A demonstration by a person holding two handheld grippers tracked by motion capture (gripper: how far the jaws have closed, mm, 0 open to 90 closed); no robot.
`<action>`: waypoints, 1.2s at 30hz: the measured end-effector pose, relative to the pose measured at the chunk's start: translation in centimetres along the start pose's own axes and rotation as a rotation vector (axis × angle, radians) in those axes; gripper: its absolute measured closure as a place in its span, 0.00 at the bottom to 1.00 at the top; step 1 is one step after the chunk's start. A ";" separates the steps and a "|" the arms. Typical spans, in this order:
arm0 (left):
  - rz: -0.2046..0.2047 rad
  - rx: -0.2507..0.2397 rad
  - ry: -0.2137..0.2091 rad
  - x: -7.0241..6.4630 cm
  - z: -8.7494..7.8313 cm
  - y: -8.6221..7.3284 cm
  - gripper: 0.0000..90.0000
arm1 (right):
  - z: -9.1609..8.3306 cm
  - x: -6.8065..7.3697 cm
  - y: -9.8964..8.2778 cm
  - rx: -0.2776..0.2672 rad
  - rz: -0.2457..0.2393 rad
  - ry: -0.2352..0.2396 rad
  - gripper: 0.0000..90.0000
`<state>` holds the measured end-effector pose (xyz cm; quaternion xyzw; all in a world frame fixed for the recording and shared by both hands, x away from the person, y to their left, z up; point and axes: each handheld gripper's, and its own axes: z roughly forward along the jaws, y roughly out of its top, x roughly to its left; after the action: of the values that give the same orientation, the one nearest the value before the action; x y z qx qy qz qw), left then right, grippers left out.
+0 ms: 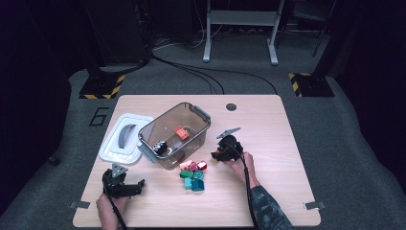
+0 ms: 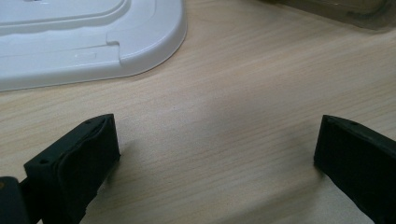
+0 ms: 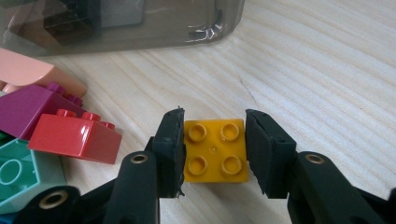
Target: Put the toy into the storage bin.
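Right gripper [image 3: 214, 154], low in the centre of its own view, pinches the yellow brick [image 3: 215, 150] on the table [image 3: 327, 70], so I judge the pick-up underway; next comes lifting it to the smoky bin [image 1: 174, 134] at upper left.

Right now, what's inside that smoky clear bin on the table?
Inside the bin lie an orange brick and a black-and-grey piece. Its tinted walls blur them, so anything lying beneath them can't be made out.

Dim high view with dark surroundings; brighter, slightly soft close-ups.
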<state>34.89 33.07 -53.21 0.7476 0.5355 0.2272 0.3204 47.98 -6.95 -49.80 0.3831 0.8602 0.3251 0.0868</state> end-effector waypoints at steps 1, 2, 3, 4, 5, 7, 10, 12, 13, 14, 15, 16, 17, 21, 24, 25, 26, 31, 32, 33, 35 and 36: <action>0.000 0.000 0.000 0.0 0.0 0.0 0.00 | 0.0 0.0 0.0 0.001 0.000 0.000 0.65; 0.000 0.000 0.000 0.0 0.0 0.0 0.00 | 0.0 0.0 0.0 0.000 -0.006 -0.003 0.65; 0.002 0.001 0.000 0.0 0.0 0.0 0.00 | 0.0 -0.1 0.1 -0.001 -0.009 -0.006 0.66; 0.010 0.008 -0.001 0.1 -0.1 0.0 0.00 | -0.1 -0.1 0.1 -0.010 -0.004 -0.006 0.66; 0.010 0.008 -0.001 0.1 -0.1 0.0 0.00 | -0.2 -0.3 0.1 -0.015 0.000 0.002 0.66; 0.009 0.008 -0.001 0.1 -0.1 0.0 0.00 | -0.3 -0.5 0.3 -0.026 0.006 0.002 0.66; 0.009 0.007 -0.001 0.1 0.0 0.0 0.00 | -0.5 -0.7 0.5 -0.030 0.017 0.010 0.66; 0.009 0.007 -0.001 0.1 0.0 0.0 0.00 | -0.6 -0.9 0.8 -0.039 0.026 0.010 0.66; 0.010 0.008 -0.001 0.1 -0.1 0.0 0.00 | -0.7 -1.1 0.9 -0.043 0.027 0.011 0.66; 0.009 0.007 -0.001 0.1 0.0 0.0 0.00 | -0.8 -1.2 1.0 -0.047 0.040 0.013 0.66; 0.009 0.008 -0.001 0.1 -0.1 0.0 0.00 | -0.9 -1.4 1.1 -0.052 0.036 0.017 0.66; 0.010 0.008 -0.001 0.1 -0.1 0.0 0.00 | -1.0 -1.5 1.3 -0.055 0.042 0.015 0.66; 0.009 0.007 -0.001 0.1 0.0 0.0 0.00 | -1.1 -1.6 1.3 -0.057 0.044 0.018 0.66; 0.009 0.007 -0.001 0.1 -0.1 0.0 0.00 | -1.4 -2.1 1.8 -0.067 0.058 0.015 0.66; 0.011 0.015 -0.001 0.1 -0.1 0.0 0.00 | -1.6 -2.4 2.1 -0.081 0.067 0.011 0.66; 0.012 0.017 -0.002 0.1 -0.1 0.0 0.00 | -1.8 -2.5 2.2 -0.084 0.069 0.010 0.66; 0.012 0.017 -0.002 0.1 -0.1 0.0 0.00 | -1.9 -2.6 2.3 -0.081 0.075 0.008 0.66; 0.011 0.017 -0.002 0.1 -0.1 0.0 0.00 | -2.0 -3.1 2.9 -0.103 0.074 0.001 0.66; 0.012 0.017 -0.002 0.1 -0.1 0.0 0.00 | -2.1 -3.2 3.0 -0.107 0.073 -0.001 0.66; 0.011 0.016 -0.002 0.1 -0.1 0.0 0.00 | -2.1 -3.2 3.2 -0.107 0.078 -0.004 0.66; 0.011 0.016 -0.002 0.1 -0.1 0.0 0.00 | -2.2 -3.3 3.4 -0.106 0.082 -0.006 0.66; 0.012 0.017 -0.002 0.1 -0.1 0.0 0.00 | -2.2 -3.3 3.6 -0.114 0.076 -0.010 0.66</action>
<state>34.87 33.16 -53.10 0.7536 0.5326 0.2239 0.3134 51.58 -8.63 -46.23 0.4114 0.8247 0.3748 0.1003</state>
